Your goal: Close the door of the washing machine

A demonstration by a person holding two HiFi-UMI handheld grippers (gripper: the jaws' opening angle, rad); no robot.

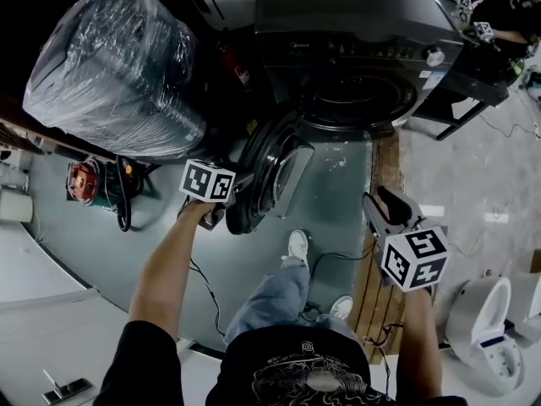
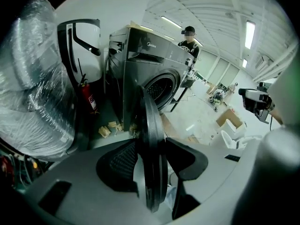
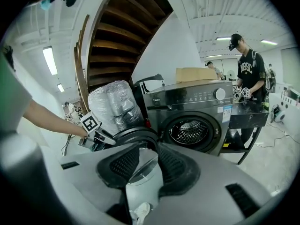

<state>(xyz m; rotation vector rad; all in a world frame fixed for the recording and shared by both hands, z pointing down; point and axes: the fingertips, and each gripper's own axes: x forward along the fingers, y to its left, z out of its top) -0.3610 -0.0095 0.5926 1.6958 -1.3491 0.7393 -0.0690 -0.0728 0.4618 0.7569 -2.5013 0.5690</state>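
Your left gripper was clenched on the rim of the door, with the dark rim edge-on between its jaws. The door stood swung wide open, out from the front of the washing machine, left of the drum opening in the head view. Your right gripper was released: jaws apart, nothing between them, well apart from the door.

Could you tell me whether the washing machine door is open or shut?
Open: the door stands swung out from the washing machine, its drum exposed.
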